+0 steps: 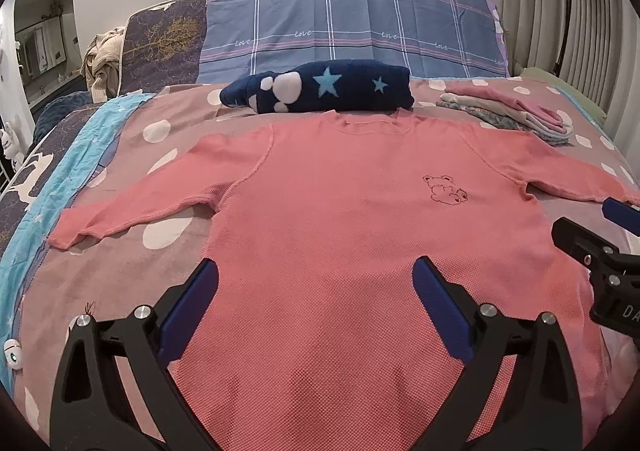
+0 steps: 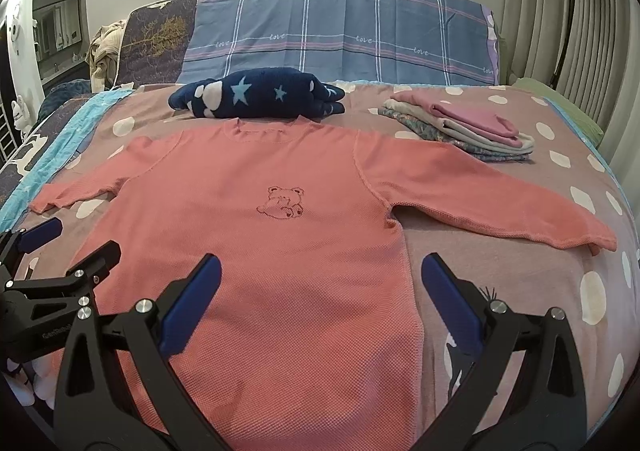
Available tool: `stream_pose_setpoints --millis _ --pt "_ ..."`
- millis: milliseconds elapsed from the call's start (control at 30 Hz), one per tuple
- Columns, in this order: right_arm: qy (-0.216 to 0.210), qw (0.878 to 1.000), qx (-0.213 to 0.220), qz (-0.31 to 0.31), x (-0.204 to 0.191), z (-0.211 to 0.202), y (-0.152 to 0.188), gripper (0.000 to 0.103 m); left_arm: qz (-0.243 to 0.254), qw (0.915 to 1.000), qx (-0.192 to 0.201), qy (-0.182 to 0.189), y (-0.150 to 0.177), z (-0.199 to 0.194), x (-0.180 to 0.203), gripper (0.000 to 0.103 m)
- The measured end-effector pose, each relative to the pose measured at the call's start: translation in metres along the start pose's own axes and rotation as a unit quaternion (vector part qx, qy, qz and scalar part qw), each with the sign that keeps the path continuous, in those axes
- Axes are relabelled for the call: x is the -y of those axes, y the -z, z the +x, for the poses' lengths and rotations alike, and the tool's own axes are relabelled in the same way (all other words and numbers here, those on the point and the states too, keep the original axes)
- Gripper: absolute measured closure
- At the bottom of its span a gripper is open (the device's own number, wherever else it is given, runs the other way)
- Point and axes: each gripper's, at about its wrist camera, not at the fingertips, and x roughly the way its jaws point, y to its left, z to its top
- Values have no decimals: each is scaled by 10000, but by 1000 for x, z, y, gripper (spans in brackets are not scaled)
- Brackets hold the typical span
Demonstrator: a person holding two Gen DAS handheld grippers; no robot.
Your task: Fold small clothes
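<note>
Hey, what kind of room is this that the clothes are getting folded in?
Most likely a bedroom. A pink shirt lies spread flat on a bed with a polka-dot cover, a large plaid pillow leans against the wall behind it, and a floor lamp stands by the pleated curtain.

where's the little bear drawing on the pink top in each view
Left wrist: the bear sits right of centre on the pink top, toward the right sleeve.
Right wrist: the bear sits left of centre, mid-height, above the open right hand-held gripper.
Shared landmark: the navy star blanket just beyond the collar.
</note>
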Motion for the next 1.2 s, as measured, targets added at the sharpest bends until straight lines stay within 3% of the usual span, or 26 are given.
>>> stream_pose_setpoints --millis 233,467,733,867,1200 --pt "15 10000 -19 6 0 1 0 2 -38 10000 75 31 1 -1 -1 5" --pt "20 10000 -48 12 1 3 -1 2 -272 9984 408 274 1 -7 -9 5" --pt "5 10000 -90 4 1 6 -1 2 -335 9985 369 210 1 -1 -14 5" --pt "-27 10000 25 -54 0 5 -2 2 -598 9976 318 165 1 4 -30 5" --pt "-59 9997 252 -54 1 5 -8 2 -1294 9906 161 414 5 16 -86 25"
